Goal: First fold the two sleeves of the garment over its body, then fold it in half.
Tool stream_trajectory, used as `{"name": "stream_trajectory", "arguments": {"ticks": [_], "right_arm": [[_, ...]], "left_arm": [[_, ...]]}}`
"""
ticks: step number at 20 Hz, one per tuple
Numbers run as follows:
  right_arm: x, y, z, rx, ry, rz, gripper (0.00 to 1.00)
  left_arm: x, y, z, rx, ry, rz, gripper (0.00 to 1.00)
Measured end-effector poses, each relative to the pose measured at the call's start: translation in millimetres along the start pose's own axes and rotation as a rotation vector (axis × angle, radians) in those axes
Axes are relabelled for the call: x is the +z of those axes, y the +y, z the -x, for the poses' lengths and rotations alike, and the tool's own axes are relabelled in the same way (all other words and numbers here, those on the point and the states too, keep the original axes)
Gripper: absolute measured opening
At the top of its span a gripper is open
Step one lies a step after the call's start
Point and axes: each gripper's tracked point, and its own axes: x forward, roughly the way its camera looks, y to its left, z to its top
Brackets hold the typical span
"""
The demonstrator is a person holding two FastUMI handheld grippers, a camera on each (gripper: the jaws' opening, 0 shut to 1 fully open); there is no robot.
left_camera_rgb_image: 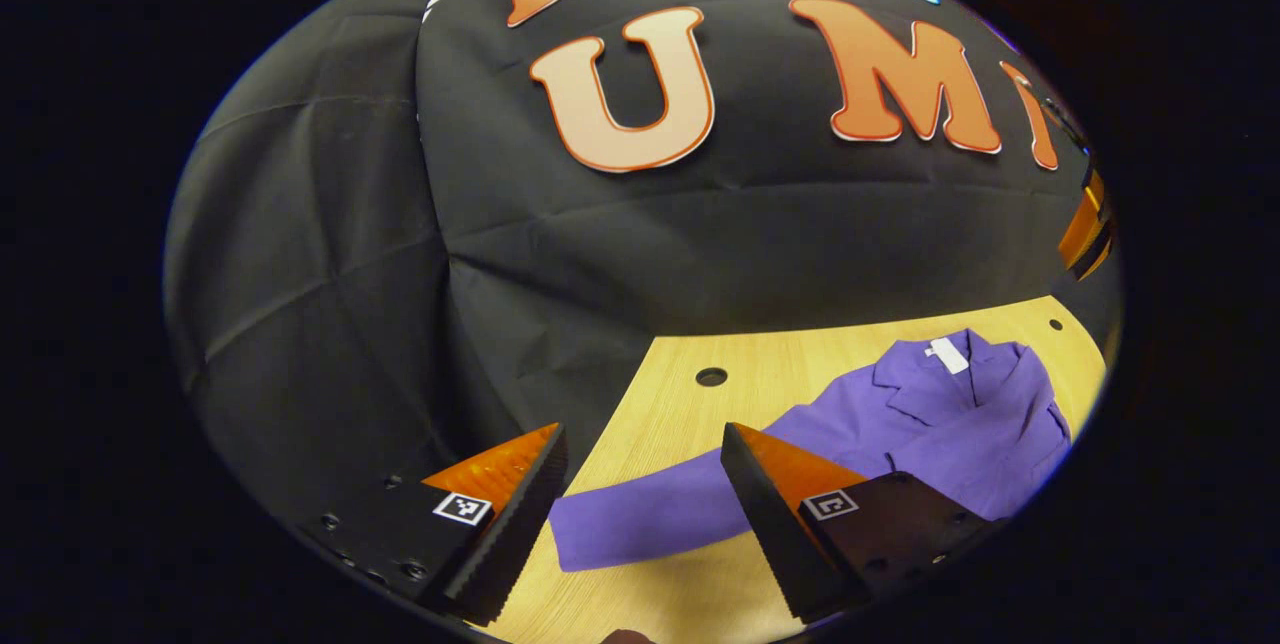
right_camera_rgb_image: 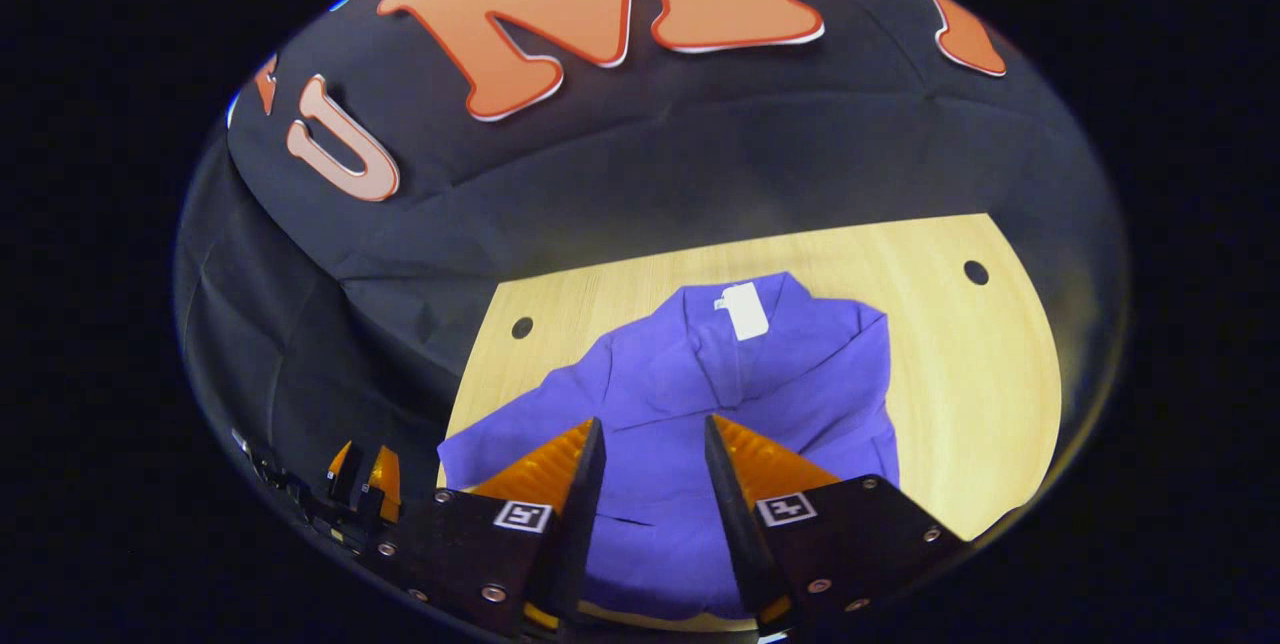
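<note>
A purple collared garment (right_camera_rgb_image: pixel 690 374) lies on the wooden table (right_camera_rgb_image: pixel 980 394), its white neck label (right_camera_rgb_image: pixel 742 310) toward the wall. One sleeve (left_camera_rgb_image: pixel 640 514) stretches flat away from the body (left_camera_rgb_image: pixel 940 424), and its cuff lies below the space between my left gripper's fingers. My left gripper (left_camera_rgb_image: pixel 642 429) hovers open above that sleeve, holding nothing. My right gripper (right_camera_rgb_image: pixel 653 421) is open over the middle of the body, with nothing between its fingers. The other sleeve (right_camera_rgb_image: pixel 860 374) appears folded in over the body. The left gripper (right_camera_rgb_image: pixel 365 474) shows low by the table's left edge.
The black cloth wall (left_camera_rgb_image: pixel 600 254) stands close behind the table. Small round holes (left_camera_rgb_image: pixel 711 376) (right_camera_rgb_image: pixel 975 272) mark the tabletop near its back corners. Bare wood (right_camera_rgb_image: pixel 1000 424) lies beside the garment. The right gripper (left_camera_rgb_image: pixel 1085 229) shows at the edge of the left gripper view.
</note>
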Motion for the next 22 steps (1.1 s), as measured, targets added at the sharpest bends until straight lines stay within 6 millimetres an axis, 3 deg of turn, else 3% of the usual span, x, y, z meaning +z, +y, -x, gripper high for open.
{"name": "stream_trajectory", "arguments": {"ticks": [1,2,3,7,16,22], "right_arm": [[5.0,-6.5,5.5,-0.010,-0.031,0.006,0.68],[9.4,-13.9,11.8,-0.024,-0.062,0.012,0.62],[13.8,-21.2,17.0,-0.038,-0.092,0.017,0.82],[35.6,-44.8,42.4,-0.080,-0.231,0.018,0.95],[62.1,-88.1,103.4,-0.219,-0.464,0.133,0.96],[53.8,-103.8,127.3,-0.298,-0.513,0.211,0.96]], "left_arm": [[-3.4,2.4,-5.6,0.001,0.028,0.012,0.97],[-7.3,6.2,-9.9,0.005,0.052,0.027,0.97],[-10.8,10.6,-16.6,0.008,0.085,0.040,0.97],[-39.8,21.1,-37.5,-0.027,0.235,0.109,0.97],[-119.9,34.3,-71.6,-0.050,0.634,0.228,0.98],[-170.9,43.4,-84.4,-0.077,0.863,0.355,0.97]]}}
